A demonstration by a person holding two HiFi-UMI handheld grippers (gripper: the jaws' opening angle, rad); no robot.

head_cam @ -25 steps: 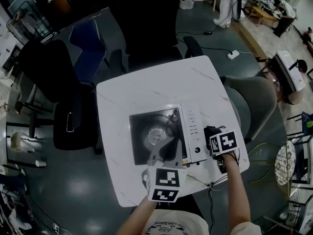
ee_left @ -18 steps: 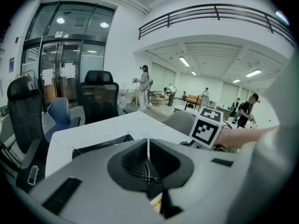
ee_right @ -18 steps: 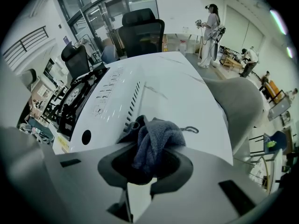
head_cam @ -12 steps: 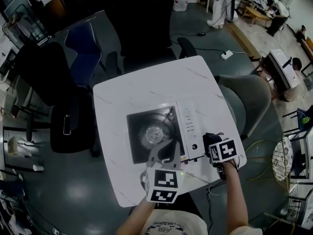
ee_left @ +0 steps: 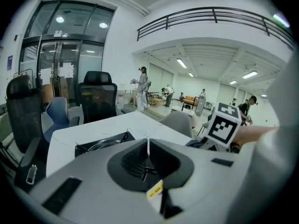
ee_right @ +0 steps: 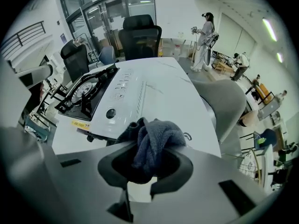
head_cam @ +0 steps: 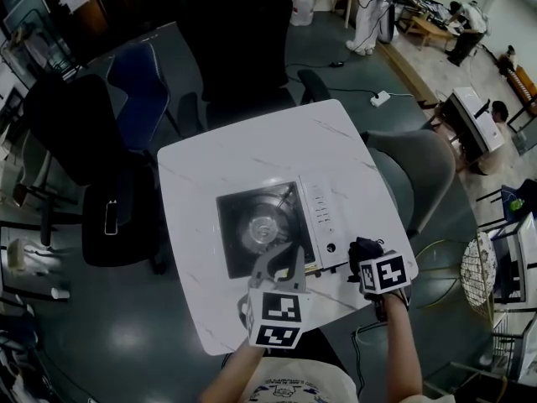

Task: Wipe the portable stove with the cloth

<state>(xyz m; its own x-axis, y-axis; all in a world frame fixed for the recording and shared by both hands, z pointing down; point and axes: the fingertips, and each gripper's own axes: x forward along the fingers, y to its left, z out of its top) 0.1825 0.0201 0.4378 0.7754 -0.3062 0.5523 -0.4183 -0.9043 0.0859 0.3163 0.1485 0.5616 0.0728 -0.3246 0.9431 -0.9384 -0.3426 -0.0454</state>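
The portable stove (head_cam: 270,225), with a black burner well and a white control panel (head_cam: 323,217), sits mid-table on the white table (head_cam: 210,175). My left gripper (head_cam: 284,259) hovers over the stove's near edge, shut with nothing in it; in the left gripper view the stove (ee_left: 103,142) lies just beyond its closed jaws. My right gripper (head_cam: 369,257) is at the stove's near right corner, shut on a dark blue cloth (ee_right: 154,141). The cloth (head_cam: 362,250) bunches out of the jaws just short of the stove's front panel and knob (ee_right: 110,113).
Black office chairs (head_cam: 235,32) and a blue chair (head_cam: 138,78) stand beyond the table; a grey chair (head_cam: 419,170) stands at its right. A power strip (head_cam: 379,99) lies on the floor. People stand far off at the back right.
My right gripper with the cloth has drawn back a little toward the table's near edge, away from the stove's panel. The left gripper has stayed over the stove's near edge.
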